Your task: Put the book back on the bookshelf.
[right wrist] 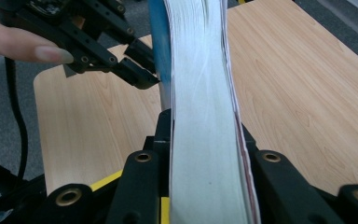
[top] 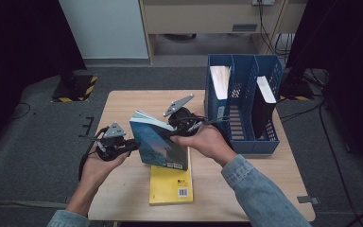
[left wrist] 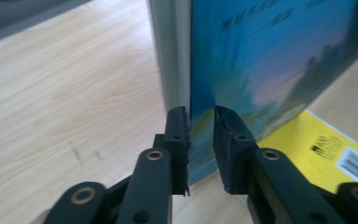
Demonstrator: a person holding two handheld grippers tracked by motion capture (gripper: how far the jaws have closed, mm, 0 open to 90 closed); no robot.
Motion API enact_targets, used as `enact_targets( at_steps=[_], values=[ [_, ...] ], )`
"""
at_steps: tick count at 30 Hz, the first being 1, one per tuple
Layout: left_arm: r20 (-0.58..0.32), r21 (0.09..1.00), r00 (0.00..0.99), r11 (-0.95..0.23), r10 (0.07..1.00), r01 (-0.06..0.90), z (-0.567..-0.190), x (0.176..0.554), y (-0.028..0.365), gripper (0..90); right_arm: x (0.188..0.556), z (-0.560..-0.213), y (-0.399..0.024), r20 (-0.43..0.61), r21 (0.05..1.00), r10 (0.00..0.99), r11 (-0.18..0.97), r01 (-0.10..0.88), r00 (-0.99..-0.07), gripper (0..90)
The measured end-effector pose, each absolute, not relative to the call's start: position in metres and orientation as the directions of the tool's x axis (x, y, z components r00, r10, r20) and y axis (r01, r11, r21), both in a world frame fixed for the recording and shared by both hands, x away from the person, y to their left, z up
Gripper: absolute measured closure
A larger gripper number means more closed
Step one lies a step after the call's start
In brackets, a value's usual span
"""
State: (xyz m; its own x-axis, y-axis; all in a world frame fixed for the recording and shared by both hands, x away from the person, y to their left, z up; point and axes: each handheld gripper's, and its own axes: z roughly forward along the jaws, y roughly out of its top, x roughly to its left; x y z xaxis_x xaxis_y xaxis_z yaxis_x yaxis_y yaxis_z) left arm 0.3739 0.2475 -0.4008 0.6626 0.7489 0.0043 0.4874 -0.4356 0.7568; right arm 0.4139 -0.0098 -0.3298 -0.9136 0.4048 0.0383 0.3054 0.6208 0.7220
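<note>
In the high view, a thick blue paperback book (top: 157,142) with a glossy cover stands upright over a flat yellow paperback book (top: 171,184), which lies on the pale wooden table (top: 123,189). The right gripper (top: 172,134) clenches the blue book from its right side. The left gripper (top: 133,143) meets the book's left edge. Right of the blue book stands a blue perforated plastic file rack (top: 244,101); the hand hides part of its front.

In the left gripper view, the left jaws straddle the blue cover's lower edge, with the right pad apart from it: a released claw. The cover print is blurred.

In the right gripper view, the right jaws press the smooth white page block between them.
</note>
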Motion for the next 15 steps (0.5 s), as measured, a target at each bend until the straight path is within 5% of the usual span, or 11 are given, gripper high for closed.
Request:
enact_targets(
  at_steps=[6,13,15],
  values=[
    [-0.025,0.757,0.592,-0.372,0.806,0.538,-0.429,0.366,0.269,40.6,0.419,-0.33,-0.013,0.07,0.726,0.423,0.599,0.337,-0.903,72.6],
    [-0.049,0.735,0.505,-0.311,0.862,0.602,-0.475,0.359,0.296,35.5,0.433,-0.328,-0.014,0.145,0.709,0.484,0.557,0.432,-0.863,73.2],
    [-0.041,0.731,0.472,-0.296,0.88,0.615,-0.486,0.357,0.302,26.8,0.438,-0.328,-0.015,0.18,0.704,0.5,0.536,0.466,-0.847,73.2]
  ],
)
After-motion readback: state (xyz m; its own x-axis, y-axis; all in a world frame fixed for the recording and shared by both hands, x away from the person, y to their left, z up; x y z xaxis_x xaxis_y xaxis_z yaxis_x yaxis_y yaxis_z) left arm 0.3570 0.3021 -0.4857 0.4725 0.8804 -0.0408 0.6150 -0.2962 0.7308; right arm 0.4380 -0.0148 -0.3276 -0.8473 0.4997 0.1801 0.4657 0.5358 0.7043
